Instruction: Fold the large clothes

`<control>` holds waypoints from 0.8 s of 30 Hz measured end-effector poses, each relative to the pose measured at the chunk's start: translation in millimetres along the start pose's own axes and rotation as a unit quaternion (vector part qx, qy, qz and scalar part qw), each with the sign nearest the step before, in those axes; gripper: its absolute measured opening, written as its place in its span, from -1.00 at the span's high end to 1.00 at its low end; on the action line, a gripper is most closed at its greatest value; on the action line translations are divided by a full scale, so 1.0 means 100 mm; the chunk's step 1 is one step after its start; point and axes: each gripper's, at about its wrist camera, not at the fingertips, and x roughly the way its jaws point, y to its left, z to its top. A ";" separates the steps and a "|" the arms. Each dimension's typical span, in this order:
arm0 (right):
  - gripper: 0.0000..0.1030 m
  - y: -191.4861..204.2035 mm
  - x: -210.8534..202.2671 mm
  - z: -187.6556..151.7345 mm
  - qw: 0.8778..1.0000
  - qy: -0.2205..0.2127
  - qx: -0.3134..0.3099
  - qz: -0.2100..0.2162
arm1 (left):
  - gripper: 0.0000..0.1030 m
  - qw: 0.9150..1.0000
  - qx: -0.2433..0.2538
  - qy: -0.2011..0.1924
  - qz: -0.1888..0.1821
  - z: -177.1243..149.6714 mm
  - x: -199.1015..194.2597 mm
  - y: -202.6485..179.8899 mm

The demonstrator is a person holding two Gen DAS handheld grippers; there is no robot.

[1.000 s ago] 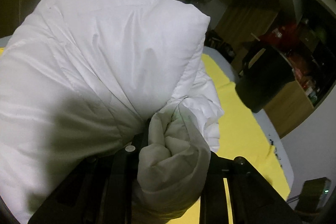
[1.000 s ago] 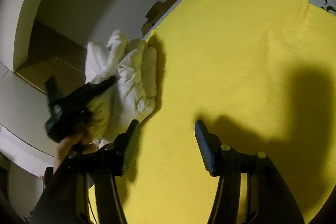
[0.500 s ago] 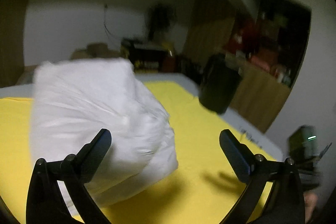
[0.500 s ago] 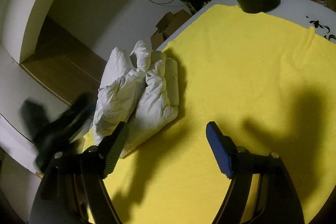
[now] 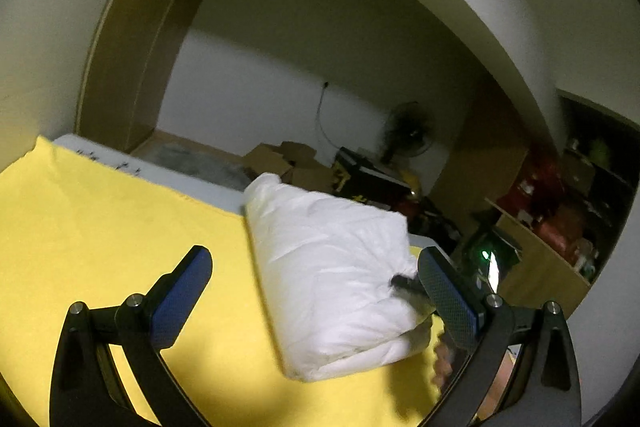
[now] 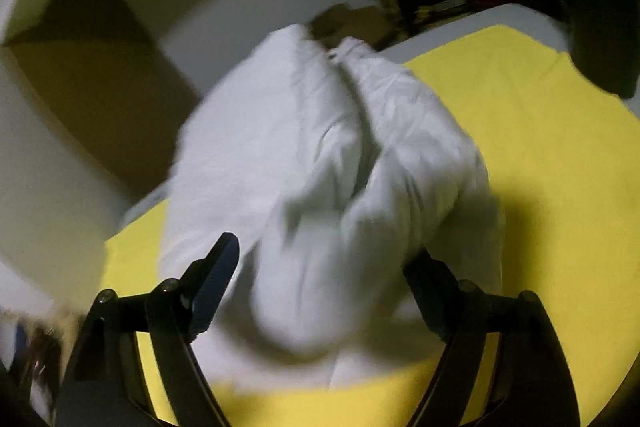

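Gripper left (image 5: 314, 283) and gripper right (image 6: 326, 267) both gape with nothing held, presumably because the puffy white padded garment (image 5: 332, 279), folded into a bundle, rests unaided on the yellow-cloth desk (image 5: 100, 223).

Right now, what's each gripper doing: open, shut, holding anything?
Left gripper: open, holding nothing; folded white padded jacket lies ahead.
Right gripper: open, jaws either side of the jacket, not clamped.
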 end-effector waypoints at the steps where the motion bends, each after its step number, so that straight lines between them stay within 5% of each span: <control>1: 0.11 -0.02 0.07 0.06 1.000 -0.004 0.013 -0.010 | -0.99 1.000 -0.005 0.002 0.000 -0.01 -0.03 0.06; 4: 0.49 -0.14 0.00 0.13 0.998 -0.022 0.043 0.035 | -0.99 1.000 -0.015 0.009 -0.004 -0.05 -0.07 0.16; 8: 0.51 -0.52 -0.33 -0.10 0.979 -0.111 0.088 0.144 | -0.99 0.999 -0.031 0.013 0.000 -0.09 0.08 0.25; 10: 0.48 -0.86 -0.09 -0.26 0.972 -0.072 0.159 0.154 | -0.99 0.999 -0.038 0.027 0.003 -0.09 0.24 0.26; 12: 0.49 -1.24 0.25 -0.40 0.945 -0.025 0.243 0.218 | -0.99 0.998 -0.041 0.046 0.006 -0.11 0.46 0.21; 16: 0.51 -1.58 0.49 -0.47 0.913 -0.003 0.288 0.290 | -0.99 0.996 -0.006 0.087 0.034 -0.05 0.97 -0.03; 24: 0.51 -1.37 0.53 -0.33 0.944 -0.007 0.210 0.255 | -0.99 0.979 0.087 0.132 0.128 0.18 2.54 -0.59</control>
